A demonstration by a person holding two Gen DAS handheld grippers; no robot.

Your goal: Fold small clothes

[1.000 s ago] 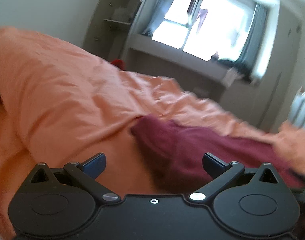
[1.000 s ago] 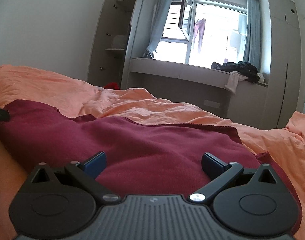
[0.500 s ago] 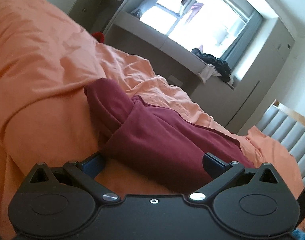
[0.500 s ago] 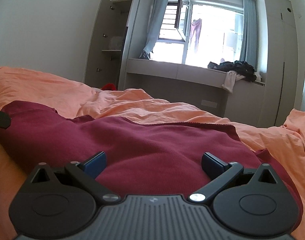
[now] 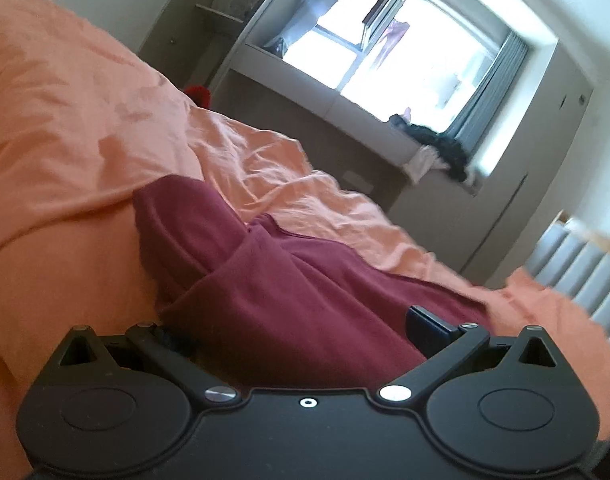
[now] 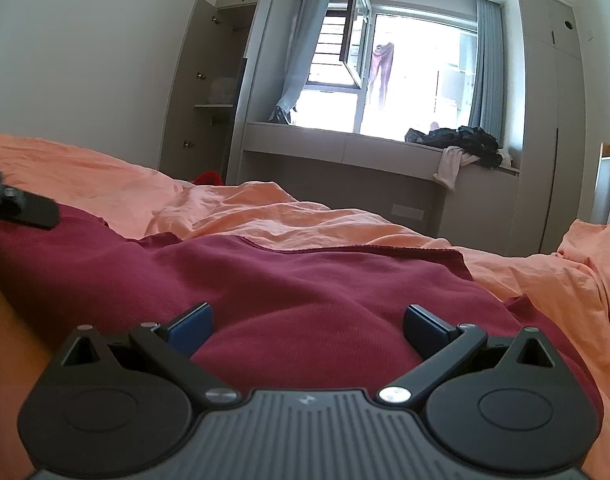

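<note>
Nearest to me, the left gripper (image 5: 301, 332) is sitting right at the garment's near left corner, fingers spread wide, with a raised fold of the maroon garment (image 5: 289, 296) lying between them. One finger is half buried under that cloth, so I am not able to tell whether it is actually touching fabric or only sliding beneath it. The right gripper (image 6: 305, 326) is hovering low over the middle of the same garment (image 6: 305, 280), its fingers also spread wide and closed on nothing.

The garment is spreading across the orange bedding (image 6: 265, 216), its long axis running left to right in front of both grippers, its far hem lying fairly straight in the right wrist view. At the left end the cloth is bunching into a thick rolled ridge, and I am guessing that is a sleeve or a side already turned in. The left gripper is the nearer one to that ridge, so a side fold looks like its job.

Beyond the bed, a window ledge (image 6: 345, 148) is holding a dark heap of clothes (image 6: 461, 142).
</note>
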